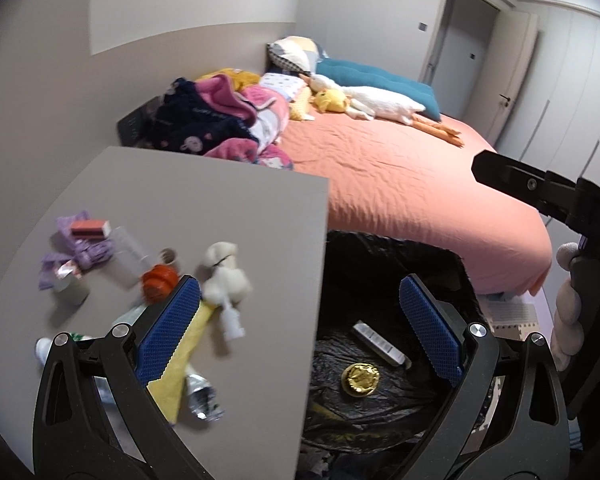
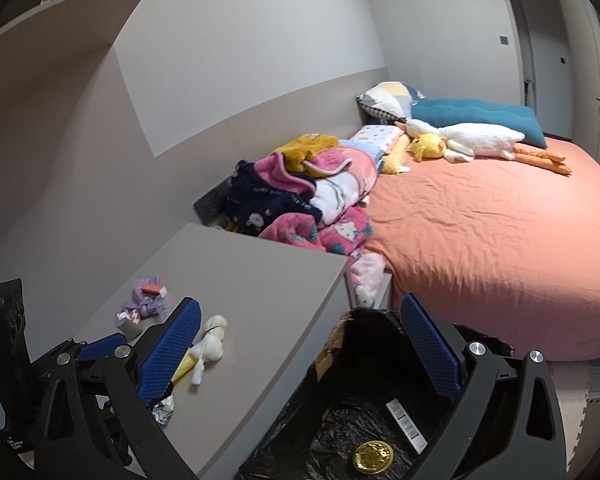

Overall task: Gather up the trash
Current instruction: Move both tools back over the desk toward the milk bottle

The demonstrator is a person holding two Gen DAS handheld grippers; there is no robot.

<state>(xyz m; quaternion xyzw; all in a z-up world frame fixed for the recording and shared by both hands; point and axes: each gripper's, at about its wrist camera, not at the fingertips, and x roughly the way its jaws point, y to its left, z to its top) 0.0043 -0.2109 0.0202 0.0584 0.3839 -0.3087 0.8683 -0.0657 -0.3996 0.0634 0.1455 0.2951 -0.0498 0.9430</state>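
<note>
A bin lined with a black bag (image 1: 380,404) (image 2: 364,432) stands on the floor between the grey side table (image 1: 220,208) (image 2: 260,280) and the bed. In it lie a gold round lid (image 1: 360,378) (image 2: 373,457) and a white barcoded packet (image 1: 380,344) (image 2: 406,424). On the table lie white tissue wads (image 1: 226,276) (image 2: 212,340), an orange cap (image 1: 160,282), purple wrappers (image 1: 80,252) (image 2: 148,300), a clear cup (image 1: 130,256), crumpled foil (image 1: 202,398) (image 2: 163,409) and a yellow cloth (image 1: 180,368). My left gripper (image 1: 300,332) is open and empty over the table edge and bin. My right gripper (image 2: 300,350) is open and empty above the bin.
A bed with an orange sheet (image 1: 400,184) (image 2: 500,248) lies beyond the bin, with piled clothes (image 1: 220,120) (image 2: 300,192), plush toys (image 1: 364,104) and pillows on it. Wardrobe doors stand at the right. Foam floor mats (image 2: 588,408) show beside the bin.
</note>
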